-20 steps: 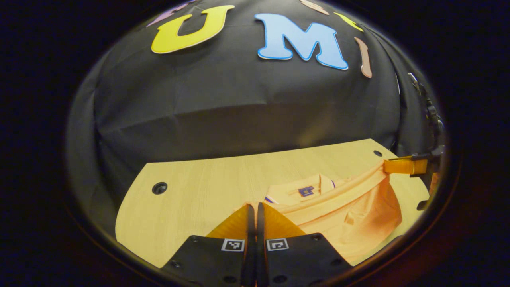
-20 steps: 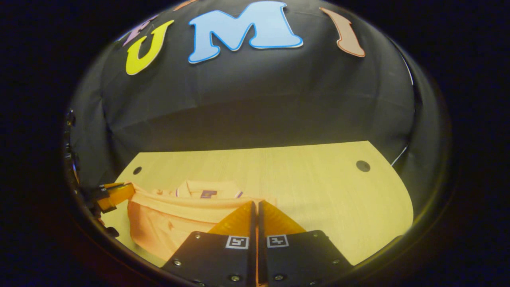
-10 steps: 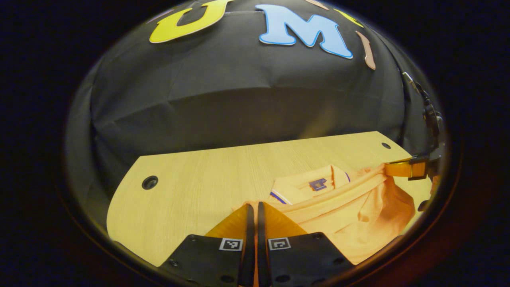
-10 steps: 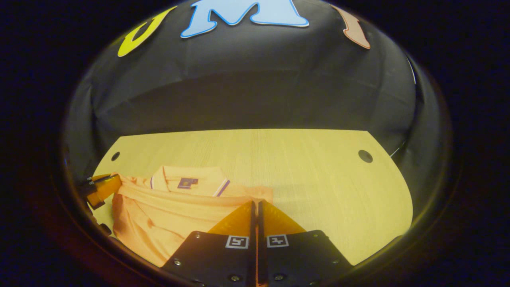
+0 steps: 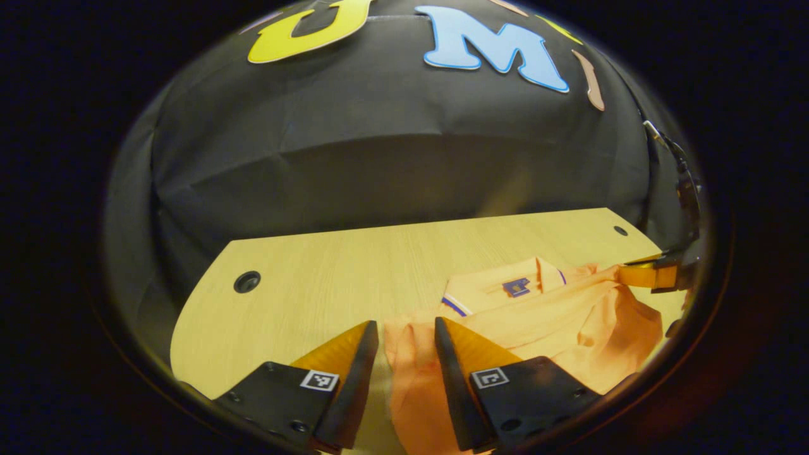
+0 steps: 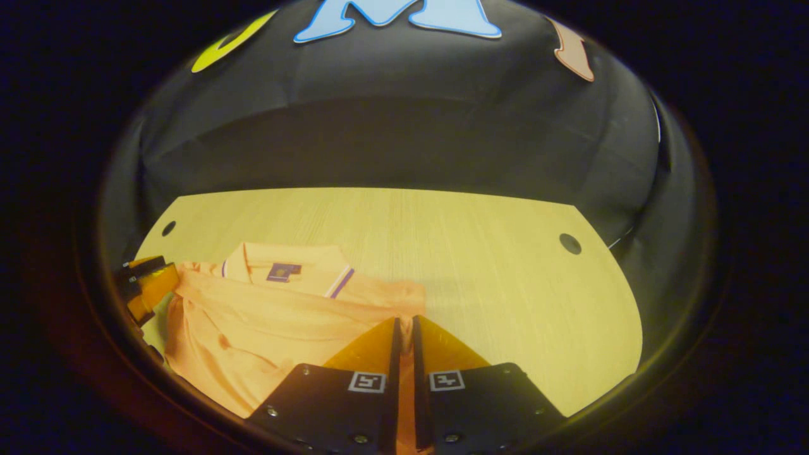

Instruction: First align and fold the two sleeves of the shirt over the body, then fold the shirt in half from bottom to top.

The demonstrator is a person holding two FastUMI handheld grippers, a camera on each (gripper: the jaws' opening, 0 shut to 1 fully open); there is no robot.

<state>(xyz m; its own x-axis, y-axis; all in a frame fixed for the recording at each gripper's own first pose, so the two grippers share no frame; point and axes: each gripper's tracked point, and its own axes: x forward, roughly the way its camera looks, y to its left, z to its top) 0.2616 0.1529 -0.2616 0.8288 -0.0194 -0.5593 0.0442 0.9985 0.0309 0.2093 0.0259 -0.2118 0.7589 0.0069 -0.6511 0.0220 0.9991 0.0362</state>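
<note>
Laying the hem of the orange polo shirt (image 5: 556, 322) over its collar (image 5: 505, 289), lower right of frame, on the wooden table (image 5: 328, 278). Left gripper (image 5: 404, 344) spread wide, fabric loose between. Right gripper (image 6: 403, 344) pinches the hem; release it level, then smooth.

Left gripper (image 5: 404, 335): jaws parted now, pressed together on the shirt's (image 5: 556, 322) hem half a second ago; fabric corner lying loose between the fingers at lower centre of the left gripper view. Right gripper (image 6: 404, 332): a thin gap now between jaws that met before, with a strip of fabric between them. Folded-up hem lowered, flatter on the table (image 6: 493, 253) than a second ago. Collar (image 6: 284, 268) shifted from lower left toward mid left of the right gripper view, and more tabletop in sight
</note>
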